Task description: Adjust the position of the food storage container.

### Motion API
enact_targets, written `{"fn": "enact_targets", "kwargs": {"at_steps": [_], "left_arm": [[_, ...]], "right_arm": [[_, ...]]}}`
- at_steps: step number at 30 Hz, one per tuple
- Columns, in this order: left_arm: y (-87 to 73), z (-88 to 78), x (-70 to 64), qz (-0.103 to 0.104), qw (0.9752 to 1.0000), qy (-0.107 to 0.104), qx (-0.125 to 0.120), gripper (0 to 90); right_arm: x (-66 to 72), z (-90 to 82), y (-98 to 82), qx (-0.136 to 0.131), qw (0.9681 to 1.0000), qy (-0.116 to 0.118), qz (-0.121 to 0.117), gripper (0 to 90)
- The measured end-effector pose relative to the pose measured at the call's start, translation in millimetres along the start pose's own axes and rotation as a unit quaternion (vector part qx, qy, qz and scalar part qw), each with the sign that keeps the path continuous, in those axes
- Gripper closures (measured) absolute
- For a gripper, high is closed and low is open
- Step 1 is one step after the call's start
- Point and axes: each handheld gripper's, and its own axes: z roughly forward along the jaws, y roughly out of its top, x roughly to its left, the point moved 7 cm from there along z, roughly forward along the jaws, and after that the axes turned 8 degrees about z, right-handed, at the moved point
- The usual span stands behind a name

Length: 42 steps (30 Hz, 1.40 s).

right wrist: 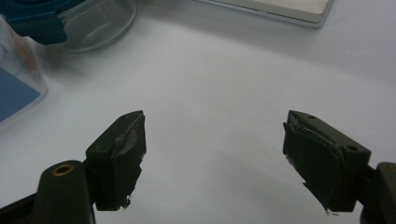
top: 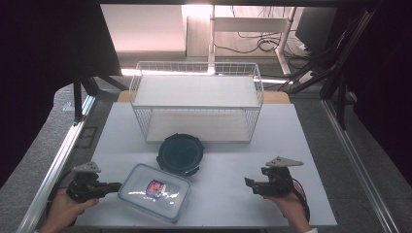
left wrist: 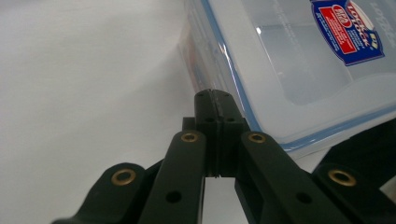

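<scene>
My left gripper (top: pixel 114 186) has its fingers (left wrist: pixel 205 109) clenched together on nothing, their tips just at the near left edge of the clear box (top: pixel 154 191), which lies flat on the table (top: pixel 233 160). My right gripper (top: pixel 248 184) rests well apart to the right, fingers (right wrist: pixel 122 158) released. Beyond the box sits a round dark lid (top: pixel 180 154), then the wire basket (top: pixel 196 99).

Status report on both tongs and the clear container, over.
Left tongs shut, tips at clear container edge. Right tongs open, empty. Round lidded bowl just behind container.
</scene>
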Motion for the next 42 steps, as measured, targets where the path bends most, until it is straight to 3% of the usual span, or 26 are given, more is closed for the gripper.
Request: {"fn": "enact_targets", "kwargs": {"at_steps": [7, 21, 31, 42], "left_arm": [[4.5, 9.0, -20.0, 0.021, 0.9995, -0.023, 0.003, 89.8], [14.5, 27.1, -50.8, 0.036, 0.9976, -0.059, 0.002, 89.8], [24.2, 38.6, -69.6, 0.044, 0.9964, -0.073, 0.002, 89.9], [31.1, 47.6, -80.4, 0.042, 0.9962, -0.076, -0.001, 89.8]], "right_arm": [[-0.2, 0.2, -0.2, 0.001, 1.0, 0.0, -0.001, 21.1], [-1.4, -0.5, -0.2, -0.001, 1.0, -0.001, -0.002, 21.0], [-2.6, -0.9, -0.5, -0.001, 1.0, -0.002, 0.001, 21.0], [-3.4, -1.2, -0.8, -0.002, 1.0, -0.003, 0.001, 20.7]]}}
